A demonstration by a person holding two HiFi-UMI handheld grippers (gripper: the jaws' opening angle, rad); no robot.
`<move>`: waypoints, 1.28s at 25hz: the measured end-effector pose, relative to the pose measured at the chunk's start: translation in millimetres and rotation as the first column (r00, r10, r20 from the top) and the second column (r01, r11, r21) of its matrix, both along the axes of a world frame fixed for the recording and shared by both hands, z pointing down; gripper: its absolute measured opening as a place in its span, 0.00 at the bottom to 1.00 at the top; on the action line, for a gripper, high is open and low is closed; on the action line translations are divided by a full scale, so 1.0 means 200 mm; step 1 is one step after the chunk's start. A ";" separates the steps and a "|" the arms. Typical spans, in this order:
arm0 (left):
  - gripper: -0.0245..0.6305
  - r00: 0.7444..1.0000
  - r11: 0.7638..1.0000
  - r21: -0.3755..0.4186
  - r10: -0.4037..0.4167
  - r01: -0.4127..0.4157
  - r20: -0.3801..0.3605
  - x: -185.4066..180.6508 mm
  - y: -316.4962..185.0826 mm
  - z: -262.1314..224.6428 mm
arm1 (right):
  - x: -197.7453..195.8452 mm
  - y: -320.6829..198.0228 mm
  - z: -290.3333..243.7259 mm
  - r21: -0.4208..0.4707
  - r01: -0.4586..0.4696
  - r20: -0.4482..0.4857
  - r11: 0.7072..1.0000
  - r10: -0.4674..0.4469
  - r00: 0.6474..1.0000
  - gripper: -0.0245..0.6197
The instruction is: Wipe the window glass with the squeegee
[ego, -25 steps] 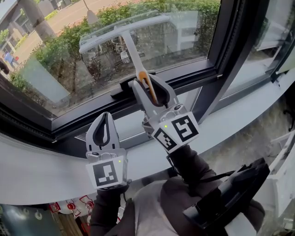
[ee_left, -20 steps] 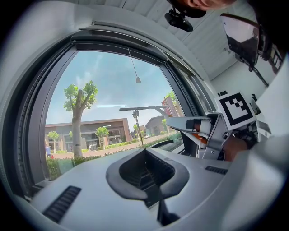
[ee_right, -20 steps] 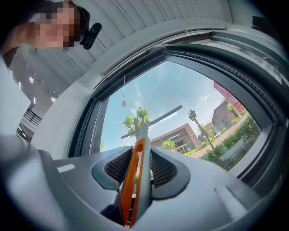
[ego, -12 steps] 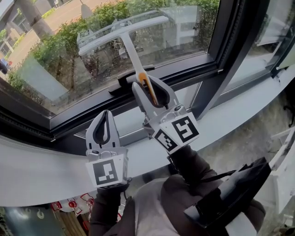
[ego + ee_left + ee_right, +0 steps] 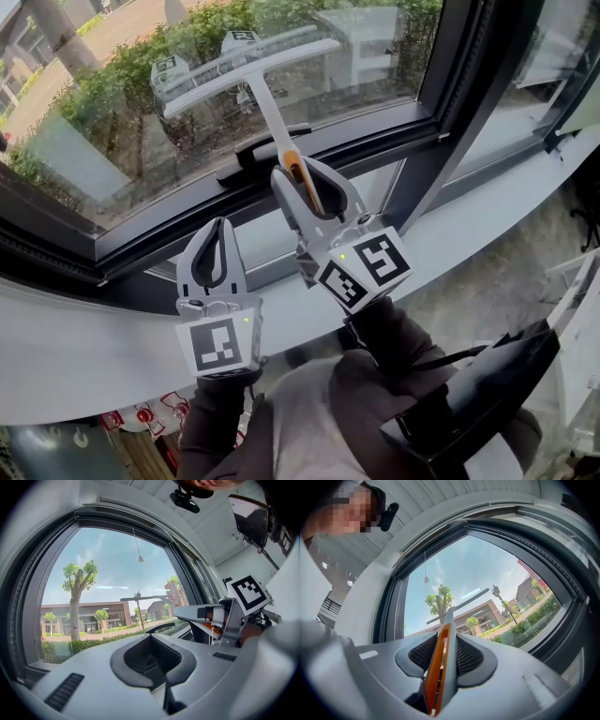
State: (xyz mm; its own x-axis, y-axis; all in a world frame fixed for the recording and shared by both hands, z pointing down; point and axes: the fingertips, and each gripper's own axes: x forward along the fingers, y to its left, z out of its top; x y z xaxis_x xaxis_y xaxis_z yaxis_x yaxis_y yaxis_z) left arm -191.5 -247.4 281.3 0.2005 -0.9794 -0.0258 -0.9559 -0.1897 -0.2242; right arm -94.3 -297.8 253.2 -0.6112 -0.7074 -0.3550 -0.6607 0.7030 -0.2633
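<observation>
A grey squeegee [image 5: 262,89] with an orange-striped handle [image 5: 440,660] has its long blade [image 5: 251,61] laid against the window glass [image 5: 122,122]. My right gripper [image 5: 305,183] is shut on the handle, below the blade. My left gripper [image 5: 213,246] hangs lower and to the left, over the sill, shut with nothing between its jaws. The left gripper view shows the right gripper [image 5: 213,618] at its right. In the right gripper view the blade [image 5: 459,605] crosses the glass ahead.
A dark window handle [image 5: 262,150] lies on the lower frame just behind the squeegee. A dark mullion [image 5: 459,112] stands to the right. The white sill [image 5: 84,352] runs under both grippers. A black bag [image 5: 478,403] hangs at my right side.
The squeegee blade has slid up the glass with my right gripper. The left gripper has hardly moved.
</observation>
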 end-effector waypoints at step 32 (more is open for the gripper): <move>0.04 0.992 0.995 0.020 0.103 -0.102 -0.067 0.05 0.01 0.00 | 0.01 0.06 0.22 -0.213 -0.003 -0.037 0.977 -0.004 0.999 0.22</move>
